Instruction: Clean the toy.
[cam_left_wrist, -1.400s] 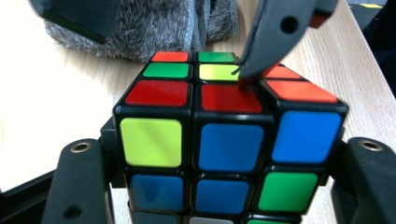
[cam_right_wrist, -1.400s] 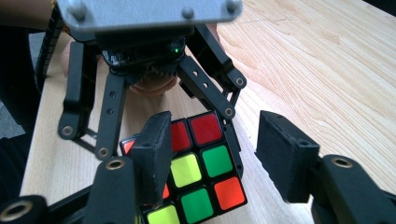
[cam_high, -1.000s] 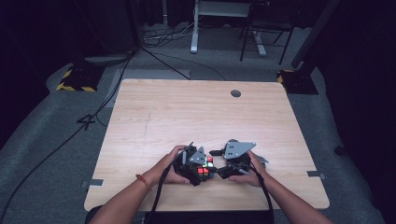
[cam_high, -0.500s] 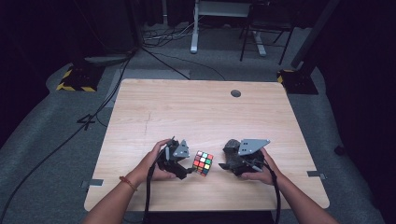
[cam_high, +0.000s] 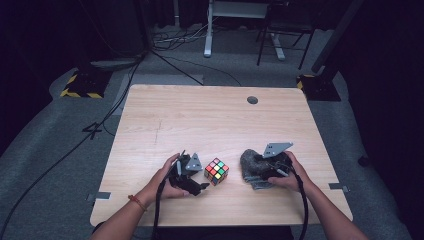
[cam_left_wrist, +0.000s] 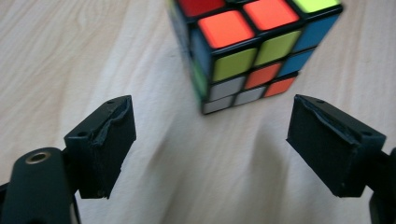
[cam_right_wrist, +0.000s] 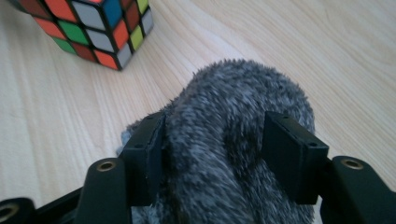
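Cube (cam_high: 216, 171), scrambled and colourful, now sits alone on the counter (cam_high: 210, 120) between the tools, since the left tool (cam_high: 196, 186) has drawn back released and the right tool (cam_high: 261, 172) pulled away clenching the grey fuzzy cloth (cam_high: 251, 165), leaving it apparently wiped.

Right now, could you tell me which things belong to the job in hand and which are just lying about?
In the job:
- Rubik's cube, ahead of the open left gripper
- grey furry cloth, clamped in the right gripper

Lying about:
- grommet hole in the table
- floor cables
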